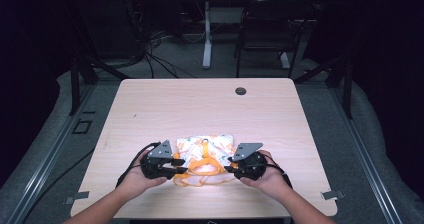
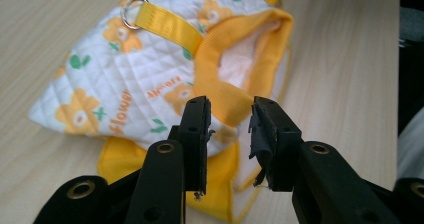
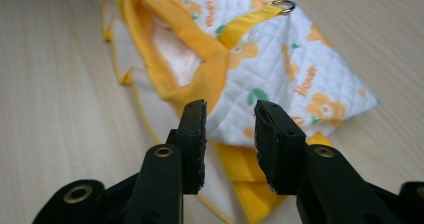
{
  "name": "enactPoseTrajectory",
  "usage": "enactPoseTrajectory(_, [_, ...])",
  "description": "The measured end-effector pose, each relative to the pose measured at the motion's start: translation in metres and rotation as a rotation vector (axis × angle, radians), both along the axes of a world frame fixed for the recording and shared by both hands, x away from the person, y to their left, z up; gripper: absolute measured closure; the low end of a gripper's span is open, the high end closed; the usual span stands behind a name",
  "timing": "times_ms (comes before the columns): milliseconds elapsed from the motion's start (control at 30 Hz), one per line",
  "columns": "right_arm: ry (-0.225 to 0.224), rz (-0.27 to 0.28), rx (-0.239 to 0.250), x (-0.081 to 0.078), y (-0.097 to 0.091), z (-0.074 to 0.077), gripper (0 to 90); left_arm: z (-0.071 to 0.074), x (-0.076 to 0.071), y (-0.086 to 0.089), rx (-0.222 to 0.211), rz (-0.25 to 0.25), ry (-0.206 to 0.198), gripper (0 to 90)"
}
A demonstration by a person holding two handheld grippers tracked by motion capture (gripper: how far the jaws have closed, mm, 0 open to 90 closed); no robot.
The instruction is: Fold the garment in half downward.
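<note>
Tabletop (image 1: 150, 104) holds quilted garment (image 1: 212, 149), strap ring (image 1: 205, 142) pointing away.

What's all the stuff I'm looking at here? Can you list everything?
Garment: one, white quilted with orange flower print and yellow trim, near edge of table, between the grippers.
Ring: one, metal, on the garment's yellow strap.
Table: one, light wood, centre.
Grommet: one, dark, far side of the tabletop.
Chair: one, black, behind the table.
Cables: several, black, on the floor beyond the table.
Left gripper: one, black, jaws open at the garment's left edge.
Right gripper: one, black, jaws open at its right edge.
Hands: two, holding the grippers.
</note>
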State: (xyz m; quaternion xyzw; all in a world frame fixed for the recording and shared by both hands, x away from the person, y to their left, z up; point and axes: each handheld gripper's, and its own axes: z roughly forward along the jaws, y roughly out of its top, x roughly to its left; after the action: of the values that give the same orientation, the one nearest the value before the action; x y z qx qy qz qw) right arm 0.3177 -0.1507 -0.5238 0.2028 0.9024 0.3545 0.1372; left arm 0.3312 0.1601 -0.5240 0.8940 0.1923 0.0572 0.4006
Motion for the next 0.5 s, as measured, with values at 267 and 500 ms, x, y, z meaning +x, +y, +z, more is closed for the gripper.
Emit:
enactPoseTrajectory(267, [0.037,-0.059,0.003,0.023,0.011,-0.005,60.0,-0.010,0.026,-0.014,0.024,0.099,0.019,61.6])
enactPoseTrajectory(500, [0.054,-0.068,-0.004,0.031,0.016,-0.013,57.6,-0.019,0.033,-0.020,0.047,0.110,0.036,54.9])
